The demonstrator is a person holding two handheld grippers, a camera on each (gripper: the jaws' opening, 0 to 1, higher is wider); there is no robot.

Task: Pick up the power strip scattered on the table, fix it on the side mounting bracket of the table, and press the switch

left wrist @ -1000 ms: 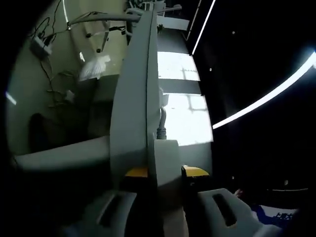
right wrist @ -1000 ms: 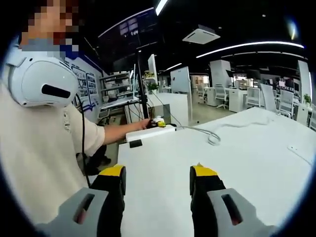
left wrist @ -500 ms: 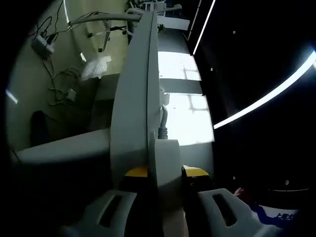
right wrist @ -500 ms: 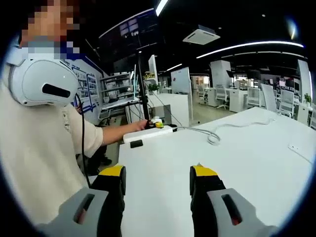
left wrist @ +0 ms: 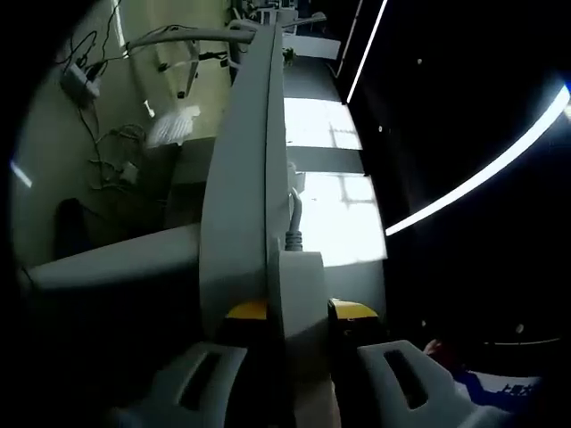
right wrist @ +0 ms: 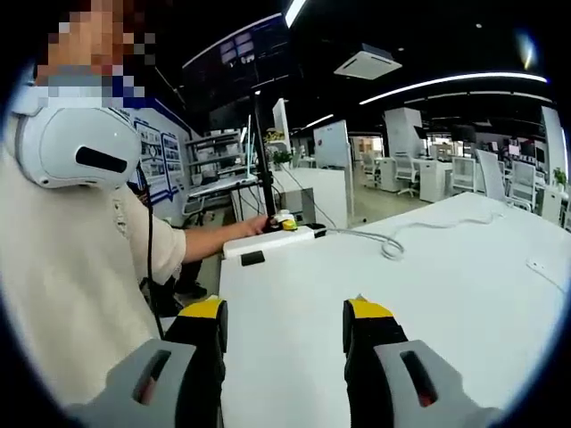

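Observation:
In the left gripper view my left gripper (left wrist: 300, 310) is shut on the end of the white power strip (left wrist: 302, 276). The strip lies flat against the grey table edge (left wrist: 243, 178), and its cable (left wrist: 293, 218) leaves from its far end. In the right gripper view the power strip (right wrist: 268, 242) lies along the far left edge of the white table (right wrist: 446, 294), with the left gripper (right wrist: 285, 222) on it at the end of a person's arm. The cable (right wrist: 385, 244) trails away across the tabletop. My right gripper (right wrist: 285, 312) hovers open above the table, holding nothing.
A person in a beige shirt (right wrist: 71, 294) with a white headset (right wrist: 76, 147) stands at the table's left side. A small black piece (right wrist: 252, 259) sits at the table edge below the strip. Cables and adapters (left wrist: 80, 85) lie on the floor under the table.
The strip, held by the left gripper, has settled slightly along the table's far edge. The right gripper stays open in the same place.

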